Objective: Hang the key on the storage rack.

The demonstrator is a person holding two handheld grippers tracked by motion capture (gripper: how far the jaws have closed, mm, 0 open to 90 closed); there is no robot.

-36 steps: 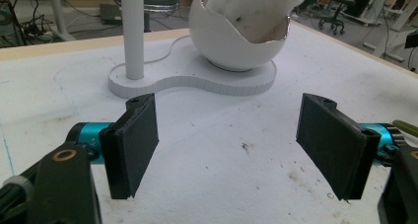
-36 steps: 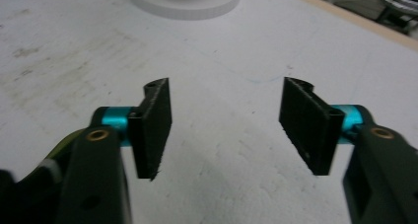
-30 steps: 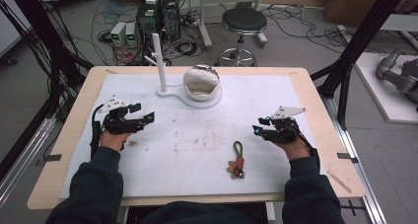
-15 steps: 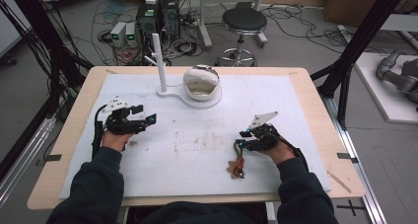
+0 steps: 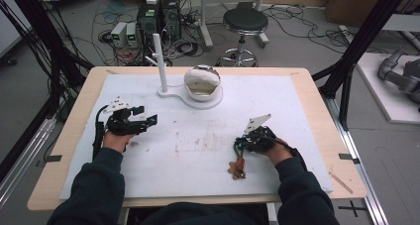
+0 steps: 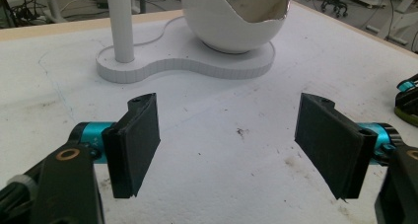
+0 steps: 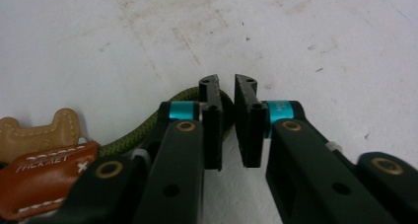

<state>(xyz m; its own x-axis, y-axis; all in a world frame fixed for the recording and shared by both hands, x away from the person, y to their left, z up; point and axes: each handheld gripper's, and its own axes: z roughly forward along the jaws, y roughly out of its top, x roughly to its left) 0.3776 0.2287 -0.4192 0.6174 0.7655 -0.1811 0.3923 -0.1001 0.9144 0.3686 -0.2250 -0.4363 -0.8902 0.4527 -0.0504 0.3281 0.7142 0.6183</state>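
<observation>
Right now: a person is holding a claw in each hand over a white mat (image 5: 198, 160), and the action is gathering at the near edge.
Strap: an olive cord (image 7: 143, 130) with brown leather tags (image 7: 44, 174) is lying flat on the mat at about 5 o'clock from the table's centre, tags nearest the person.
Right claw (image 7: 226, 86): it is sitting low at the cord's far end with its jaws drawn almost together, a thin gap showing. The cord's loop is curving past the left jaw; whether it is pinched, I cannot tell.
Left claw (image 5: 147, 114): it is hovering at 9 o'clock with jaws spread wide and nothing between them, pointing toward the stand (image 5: 202, 82) at 12 o'clock.
Handling: the strap is looking light and limp, so it is likely going to dangle and swing once lifted, tags hanging lowest.
Where to grip: the cord loop is looking like the best hold, being round, woven and narrow enough to bite; the leather tags are lying flat and are probably going to be harder to get under.
</observation>
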